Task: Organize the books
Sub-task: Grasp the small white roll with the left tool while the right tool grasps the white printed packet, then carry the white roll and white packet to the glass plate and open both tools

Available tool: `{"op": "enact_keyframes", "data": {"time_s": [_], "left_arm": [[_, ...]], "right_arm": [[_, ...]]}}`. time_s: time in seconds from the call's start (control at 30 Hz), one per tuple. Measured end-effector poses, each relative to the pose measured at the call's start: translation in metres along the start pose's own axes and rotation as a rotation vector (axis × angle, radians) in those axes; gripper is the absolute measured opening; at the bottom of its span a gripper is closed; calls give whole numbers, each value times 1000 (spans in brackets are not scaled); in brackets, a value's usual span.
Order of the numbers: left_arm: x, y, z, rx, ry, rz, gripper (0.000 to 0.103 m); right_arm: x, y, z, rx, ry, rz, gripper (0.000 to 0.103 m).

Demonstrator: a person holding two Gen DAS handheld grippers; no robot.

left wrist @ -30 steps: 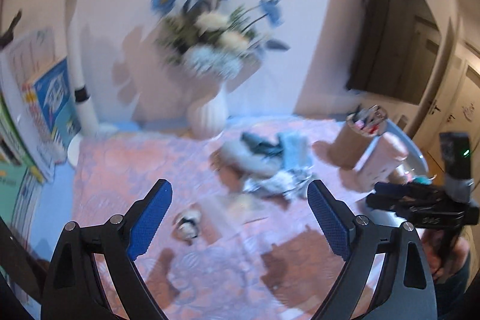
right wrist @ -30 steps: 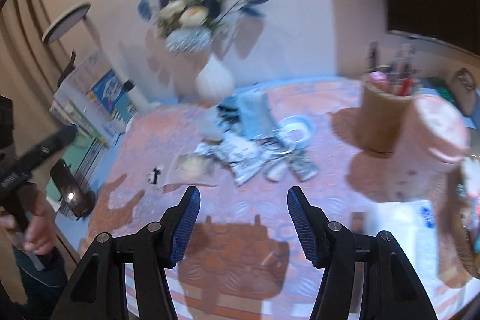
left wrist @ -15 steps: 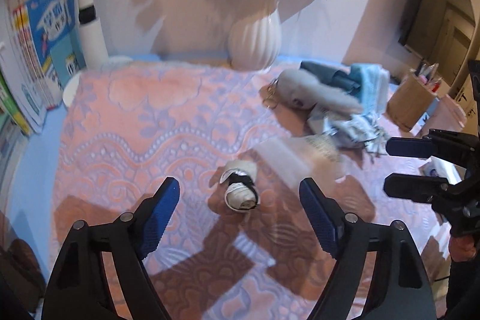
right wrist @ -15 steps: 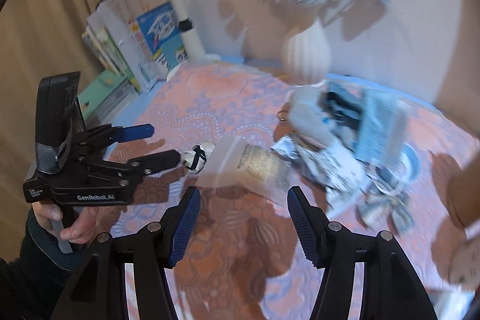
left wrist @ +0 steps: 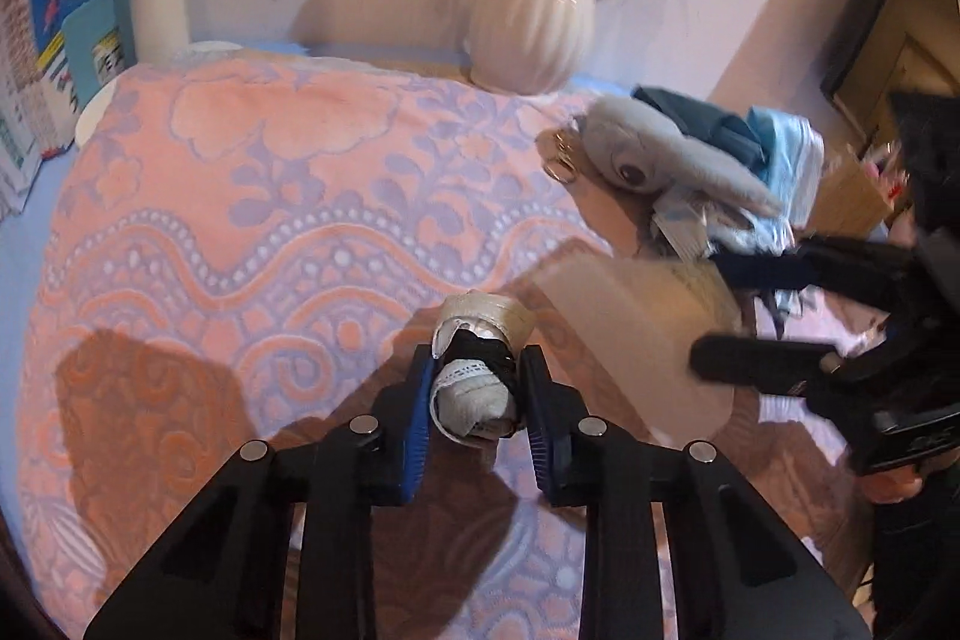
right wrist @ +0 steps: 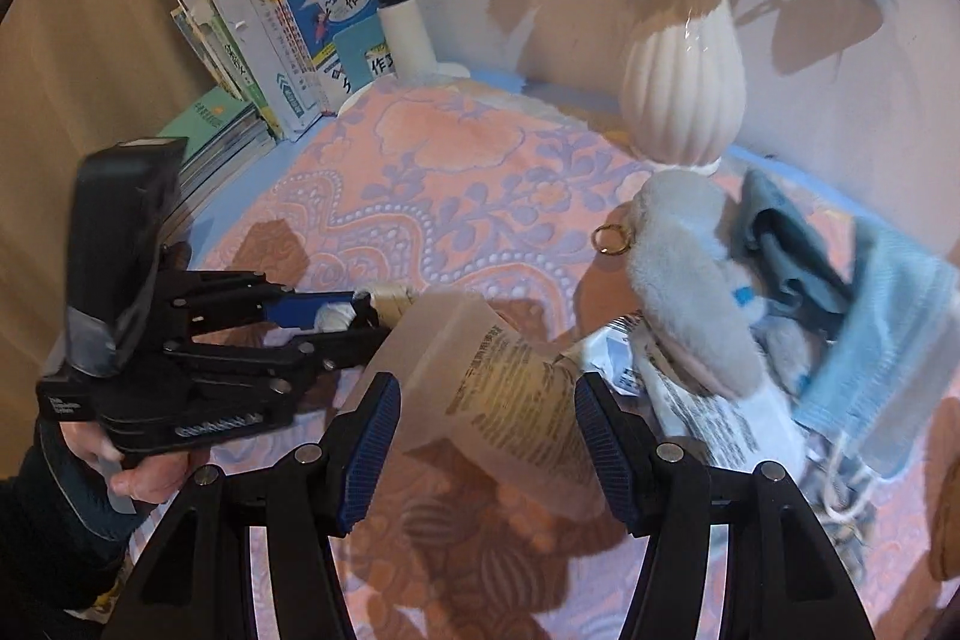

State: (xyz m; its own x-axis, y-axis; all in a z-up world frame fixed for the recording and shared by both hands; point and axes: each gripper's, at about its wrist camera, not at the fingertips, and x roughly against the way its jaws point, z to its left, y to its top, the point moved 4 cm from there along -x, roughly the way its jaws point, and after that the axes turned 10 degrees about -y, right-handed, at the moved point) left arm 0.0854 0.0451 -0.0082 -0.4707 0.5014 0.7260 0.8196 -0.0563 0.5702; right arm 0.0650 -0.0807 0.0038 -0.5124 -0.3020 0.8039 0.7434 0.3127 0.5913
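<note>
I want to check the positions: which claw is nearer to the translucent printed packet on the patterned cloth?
Right. The right claw straddles the translucent packet, its pads either side without pressing. The left claw is beside it, just closed on the small white roll.

Pink-and-lilac floral cloth [left wrist: 252,196]; white ribbed vase [right wrist: 684,94].
</note>
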Motion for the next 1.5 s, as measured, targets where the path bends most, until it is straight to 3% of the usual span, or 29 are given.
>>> {"op": "enact_keyframes", "data": {"time_s": [0.17,0.37,0.43,0.57,0.73,0.77,0.8,0.9,1.07,1.17,1.5], "left_arm": [[8,1,17,91,-56,-43,25],[10,0,17,95,-72,-44,25],[10,1,18,104,-81,-46,25],[10,2,19,120,-98,-49,25],[11,1,19,112,-90,-48,25],[11,1,19,111,-90,-48,25],[11,1,20,111,-89,-49,25],[11,3,20,107,-86,-48,25],[15,4,7,35,-54,-68,24],[23,4,-10,-33,-31,-92,24],[56,18,-106,-188,-115,-178,24]], "right_arm": [[-15,-1,3,-2,77,43,82],[4,-21,31,160,167,107,85],[7,-29,39,235,133,104,85],[-1,-27,40,315,-50,60,85],[-24,-16,32,283,-51,53,85],[-27,-15,32,276,-42,53,79],[-31,-14,33,265,-30,50,63],[-35,-15,37,231,-12,42,46],[3,-23,36,168,-58,-60,44],[36,-33,30,120,-129,-96,44],[124,-63,-30,-176,-302,-139,44]]}}
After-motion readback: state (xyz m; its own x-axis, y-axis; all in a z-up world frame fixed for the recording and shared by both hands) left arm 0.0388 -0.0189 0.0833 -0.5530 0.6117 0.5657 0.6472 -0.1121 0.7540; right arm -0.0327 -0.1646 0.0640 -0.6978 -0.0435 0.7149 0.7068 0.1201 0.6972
